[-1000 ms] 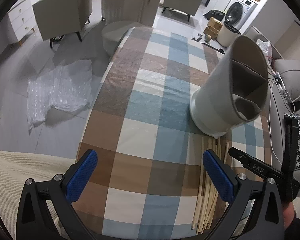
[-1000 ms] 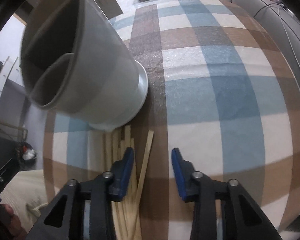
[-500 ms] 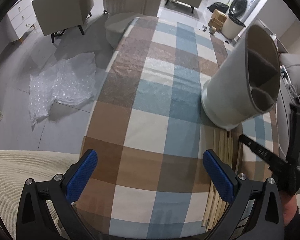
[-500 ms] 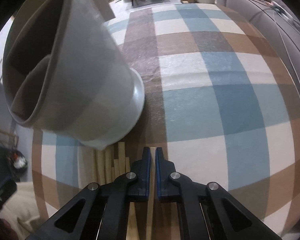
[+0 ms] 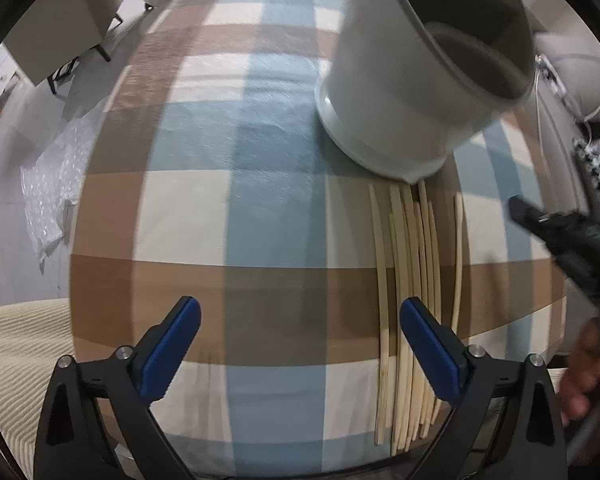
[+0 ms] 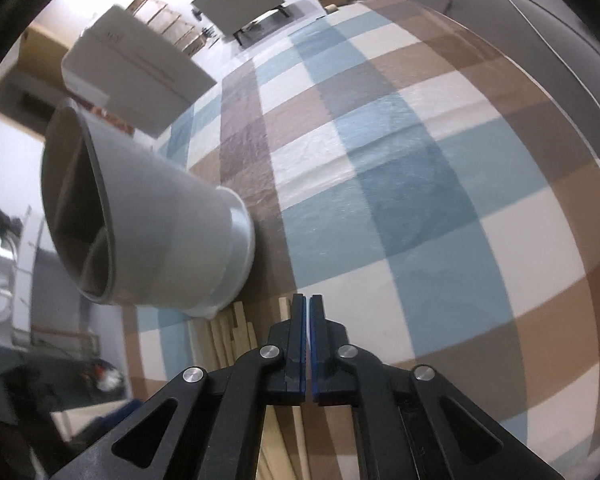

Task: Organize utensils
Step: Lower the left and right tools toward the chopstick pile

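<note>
- The left gripper (image 5: 300,344), low in the left wrist view, has its fingers wide apart and holds nothing.
- The white utensil holder (image 5: 412,80) stands at the upper right on the checked tablecloth (image 5: 235,216); its inner compartments look empty.
- Pale wooden chopsticks (image 5: 410,288) lie side by side just below the holder.
- The right gripper (image 6: 308,340) has its fingers almost together; whether they pinch a chopstick, I cannot tell.

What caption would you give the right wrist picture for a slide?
Right gripper closed above the loose wooden chopsticks, beside a white divided utensil holder on a checked tablecloth.
</note>
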